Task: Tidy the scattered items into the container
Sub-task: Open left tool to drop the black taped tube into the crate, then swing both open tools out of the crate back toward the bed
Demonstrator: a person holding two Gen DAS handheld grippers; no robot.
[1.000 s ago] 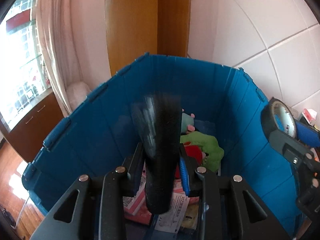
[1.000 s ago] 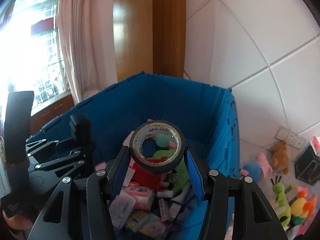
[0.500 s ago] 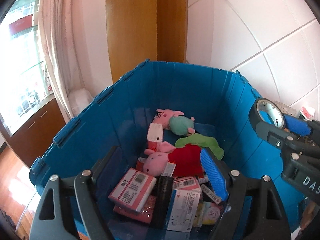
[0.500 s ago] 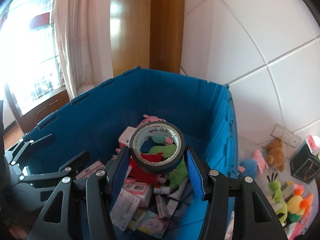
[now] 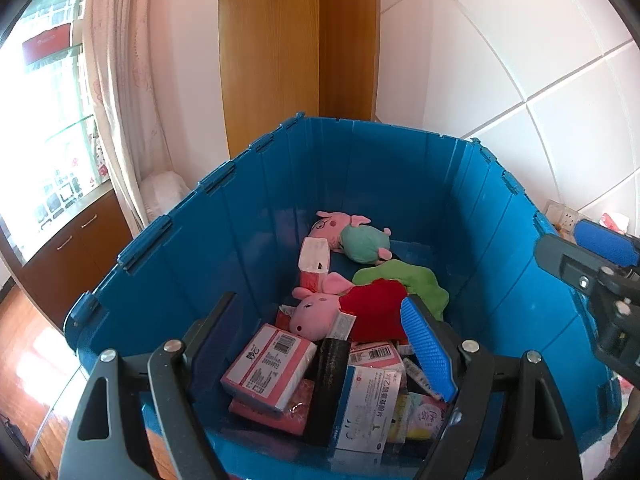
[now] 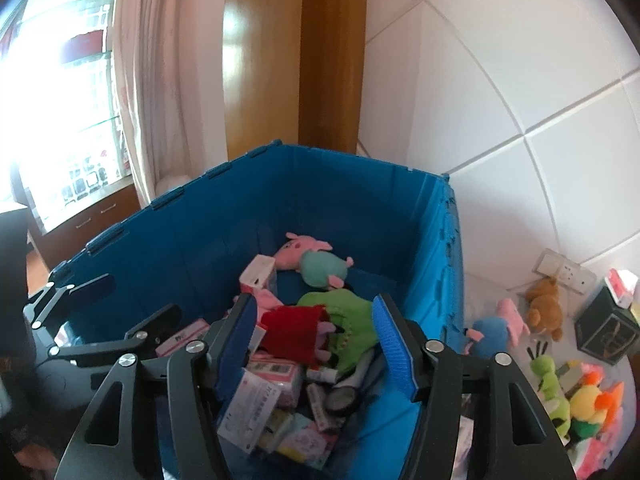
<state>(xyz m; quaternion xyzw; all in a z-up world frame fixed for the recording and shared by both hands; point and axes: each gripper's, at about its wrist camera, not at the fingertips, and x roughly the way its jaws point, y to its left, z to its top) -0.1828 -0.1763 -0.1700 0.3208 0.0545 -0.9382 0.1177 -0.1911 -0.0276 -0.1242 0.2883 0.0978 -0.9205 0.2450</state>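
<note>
The left gripper (image 5: 320, 344) hangs over the near edge of a deep blue ribbed-plastic container (image 5: 400, 168), its black fingers spread wide with nothing between them; one ridged blue rubber pad (image 5: 428, 348) shows on its right finger. Directly below and ahead of it a black cylindrical roll (image 5: 330, 384) lies among glossy cardboard boxes, one pink-and-white box (image 5: 268, 372) to its left and a white box with blue print (image 5: 366, 408) to its right. Just beyond sits a soft pink pig plush in a red dress (image 5: 344, 314), then a crumpled green plush (image 5: 404, 280), and at the far wall a second pig plush in teal (image 5: 352, 236).

The right gripper (image 6: 316, 344) points into the same container (image 6: 192, 240) from the other side, its jaws opening, ridged blue pads (image 6: 394, 344) apart and nothing pinched between them. A dark tape roll (image 6: 340, 398) lies on the boxes just below it. To its right, outside the container, more fuzzy plush toys lie scattered: a blue-bodied pig (image 6: 494, 330), a brown bear (image 6: 544, 308) and a green-and-yellow toy (image 6: 560, 392), beside a black box (image 6: 608, 332).
</note>
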